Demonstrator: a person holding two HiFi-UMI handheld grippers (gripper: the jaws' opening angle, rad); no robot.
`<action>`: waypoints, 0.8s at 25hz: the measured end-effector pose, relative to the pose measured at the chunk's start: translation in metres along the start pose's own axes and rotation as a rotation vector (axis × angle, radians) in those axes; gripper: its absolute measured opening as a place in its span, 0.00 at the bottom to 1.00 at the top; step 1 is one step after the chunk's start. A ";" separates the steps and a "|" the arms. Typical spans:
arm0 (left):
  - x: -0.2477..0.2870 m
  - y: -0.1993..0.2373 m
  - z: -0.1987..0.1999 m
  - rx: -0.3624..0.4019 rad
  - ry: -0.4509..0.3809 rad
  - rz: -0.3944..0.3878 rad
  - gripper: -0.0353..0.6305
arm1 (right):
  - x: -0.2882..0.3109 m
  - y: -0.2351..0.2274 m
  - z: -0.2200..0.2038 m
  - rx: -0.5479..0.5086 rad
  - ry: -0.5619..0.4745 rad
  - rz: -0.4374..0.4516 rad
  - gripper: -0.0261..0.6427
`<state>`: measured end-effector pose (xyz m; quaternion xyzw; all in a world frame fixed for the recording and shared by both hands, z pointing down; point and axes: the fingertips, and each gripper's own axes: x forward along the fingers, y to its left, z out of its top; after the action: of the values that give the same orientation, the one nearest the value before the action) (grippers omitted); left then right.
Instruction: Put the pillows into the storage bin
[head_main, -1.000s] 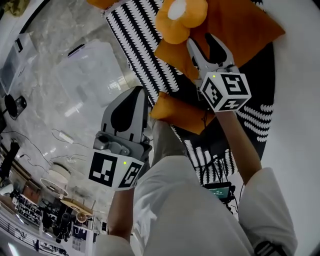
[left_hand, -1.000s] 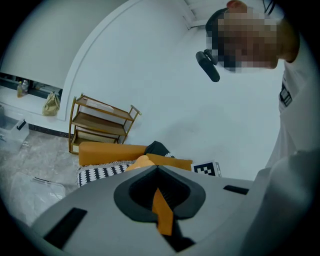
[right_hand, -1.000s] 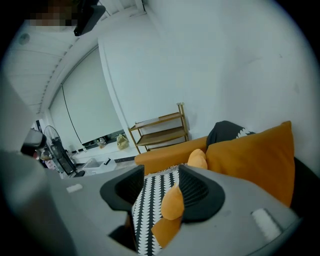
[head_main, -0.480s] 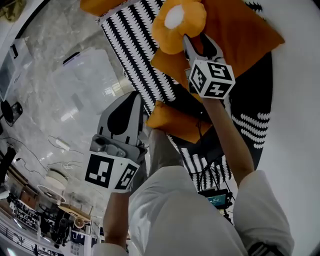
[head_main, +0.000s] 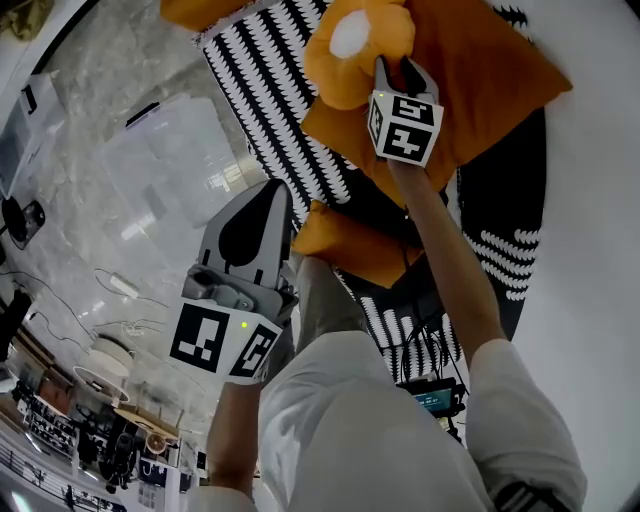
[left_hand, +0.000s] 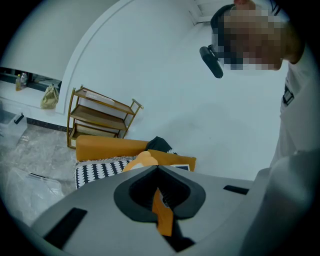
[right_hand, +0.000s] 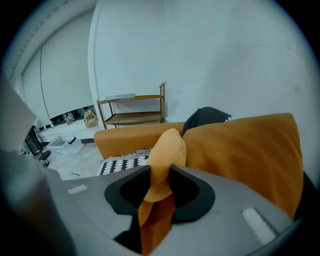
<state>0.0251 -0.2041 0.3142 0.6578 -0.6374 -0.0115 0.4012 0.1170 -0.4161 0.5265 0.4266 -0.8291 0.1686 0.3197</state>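
The right gripper (head_main: 398, 68) reaches out at arm's length to a flower-shaped orange pillow (head_main: 352, 38) with a white centre. In the right gripper view, one rounded lobe of that pillow (right_hand: 167, 145) stands between the fingers (right_hand: 192, 195) of the right gripper (right_hand: 160, 171), which are closing on it. The plush fills the gap and touches both pads.

Just behind and to the right of the flower pillow lies a large square orange pillow (head_main: 495, 70); it takes up much of the right gripper view too (right_hand: 245, 155). A third, smaller orange pillow (head_main: 345, 242) lies nearer the person, just beside the tip of the left gripper (head_main: 272, 195). All three rest on a black-and-white patterned throw (head_main: 262, 95).

The left gripper (left_hand: 157, 169) is held low and close to the body, its fingers (left_hand: 132, 192) pressed together at the tips with nothing clamped between them (the orange sliver in the slit below the tips is a pillow seen beyond).

The storage bin (head_main: 175, 150), clear plastic, sits on the marble floor (head_main: 90, 220) to the left of the throw, well apart from the flower pillow. No pillow can be seen in it.

A wooden shelf rack (right_hand: 132, 107) stands against the white wall behind a long orange cushion (right_hand: 130, 137).
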 end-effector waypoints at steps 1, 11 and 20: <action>0.000 -0.001 0.004 0.000 -0.001 -0.001 0.06 | 0.000 -0.001 0.002 0.001 0.009 0.001 0.21; -0.007 0.008 0.001 0.025 -0.013 -0.022 0.06 | -0.012 0.040 0.000 0.047 -0.021 0.171 0.08; -0.045 0.000 0.000 0.029 -0.049 -0.029 0.06 | -0.074 0.071 0.010 0.052 -0.066 0.240 0.08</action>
<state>0.0163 -0.1662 0.2918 0.6721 -0.6375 -0.0240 0.3759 0.0873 -0.3357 0.4689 0.3379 -0.8795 0.2129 0.2587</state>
